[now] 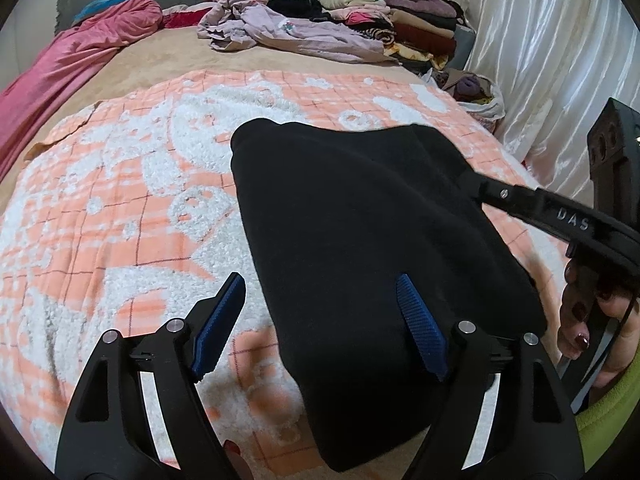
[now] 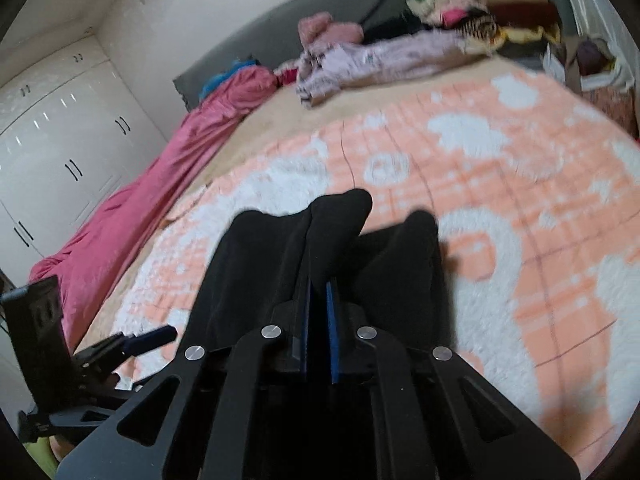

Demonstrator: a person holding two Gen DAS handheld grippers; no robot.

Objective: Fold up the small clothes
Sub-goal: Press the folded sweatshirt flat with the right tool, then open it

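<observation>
A black garment (image 1: 360, 248) lies on the orange-and-white blanket (image 1: 120, 208) spread over the bed, and everything else here is placed from that garment.

The left tool (image 1: 320, 320) sits low at the garment's near end, pointing along it toward the headboard. Its blue pads (image 1: 218, 320) are spread wide: one stands over bare blanket just left of the garment's edge, the other lies over the black cloth itself. It grips nothing.

The right tool (image 2: 318, 312) comes in from the garment's right side, angled low across the blanket. In its own view the blue pads are pressed together on a raised fold of the black cloth, which bunches up beyond the tips. The right wrist view is blurred. The right hand (image 1: 592, 320), with dark red nails, wraps the handle at the garment's near right corner.

Beyond the garment's far end lies a crumpled lilac garment (image 1: 280, 28), with stacked folded clothes (image 1: 400, 16) behind it. A pink duvet (image 1: 68, 64) lies well left of the garment, along the bed's edge.
</observation>
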